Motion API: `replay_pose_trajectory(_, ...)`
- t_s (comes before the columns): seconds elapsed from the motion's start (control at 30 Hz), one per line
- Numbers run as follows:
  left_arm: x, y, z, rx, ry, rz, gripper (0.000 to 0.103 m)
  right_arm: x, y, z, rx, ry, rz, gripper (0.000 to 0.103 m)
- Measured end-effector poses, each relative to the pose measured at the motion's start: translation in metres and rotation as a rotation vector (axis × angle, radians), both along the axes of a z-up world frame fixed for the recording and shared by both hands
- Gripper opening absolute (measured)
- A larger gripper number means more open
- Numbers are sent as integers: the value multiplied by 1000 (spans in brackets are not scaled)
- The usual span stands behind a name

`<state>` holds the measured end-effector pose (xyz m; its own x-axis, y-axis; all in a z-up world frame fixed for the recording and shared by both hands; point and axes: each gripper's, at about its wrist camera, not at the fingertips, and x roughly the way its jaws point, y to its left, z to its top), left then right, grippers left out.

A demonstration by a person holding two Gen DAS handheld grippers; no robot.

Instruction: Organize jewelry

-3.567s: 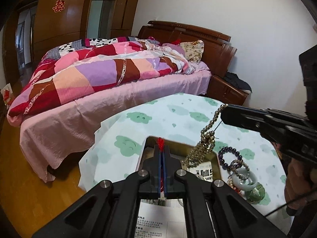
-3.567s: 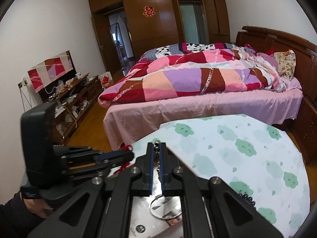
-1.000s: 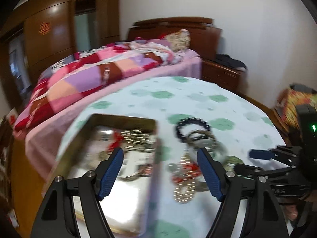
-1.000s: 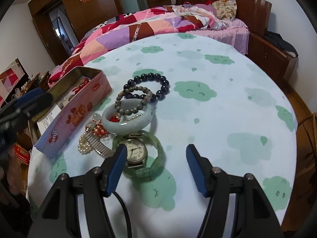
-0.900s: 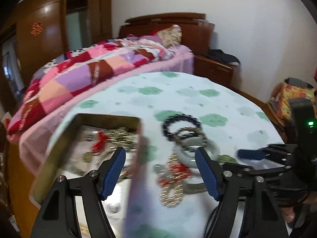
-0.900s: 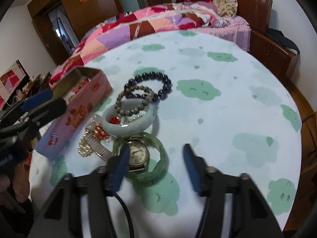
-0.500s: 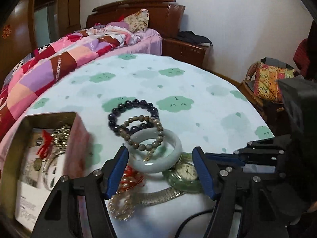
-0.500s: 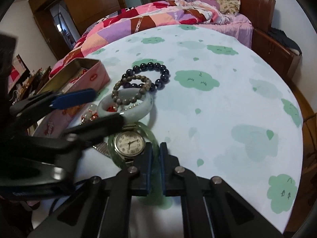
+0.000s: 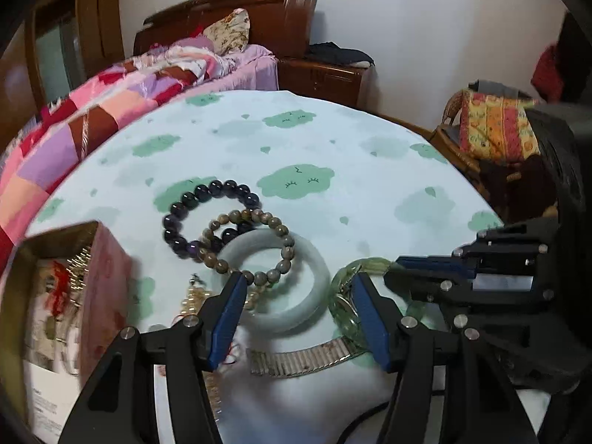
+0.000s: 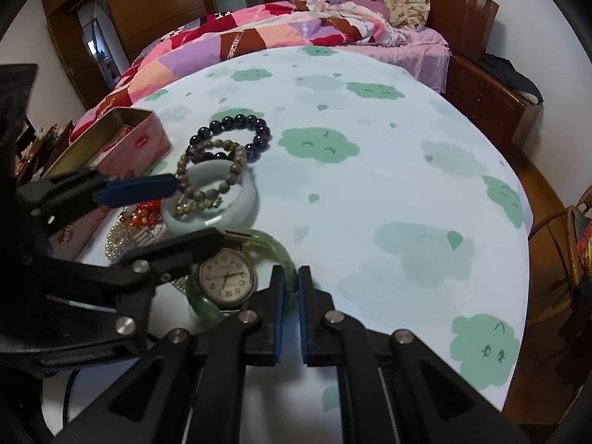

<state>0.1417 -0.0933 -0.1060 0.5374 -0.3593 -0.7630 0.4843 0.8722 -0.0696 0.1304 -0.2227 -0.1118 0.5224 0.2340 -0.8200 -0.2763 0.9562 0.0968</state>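
A pile of jewelry lies on the round table: a dark bead bracelet, a brown bead bracelet lying across a pale jade bangle, a wristwatch with a metal band and a translucent green bangle. My left gripper is open, its fingers straddling the near rim of the jade bangle. My right gripper is shut on the green bangle's rim. The pink tin box at left holds a gold chain and red-tasselled pieces.
The table wears a pale cloth with green clouds. A bed with a patchwork quilt stands behind it. A wooden nightstand and a chair with a colourful cushion stand at the right.
Both grippers came down from the tin to the jewelry pile. The right gripper closed on the green bangle. The left gripper, open, moved closer over the jade bangle.
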Motion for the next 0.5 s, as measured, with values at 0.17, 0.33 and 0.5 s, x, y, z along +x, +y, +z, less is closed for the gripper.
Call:
replay_pose_trajectory(0.17,4,10,7,-19,-25,52,60,1,-9,1,-11,3,-14,8)
replay_pose_trajectory(0.33,12,14,12,-11,-40,55,60,2,-12,1,-12,5,-8,8)
replay_pose_trajectory(0.5,16,5,9,17,-41,4,60,3,-18,1,-10,9,-12,8)
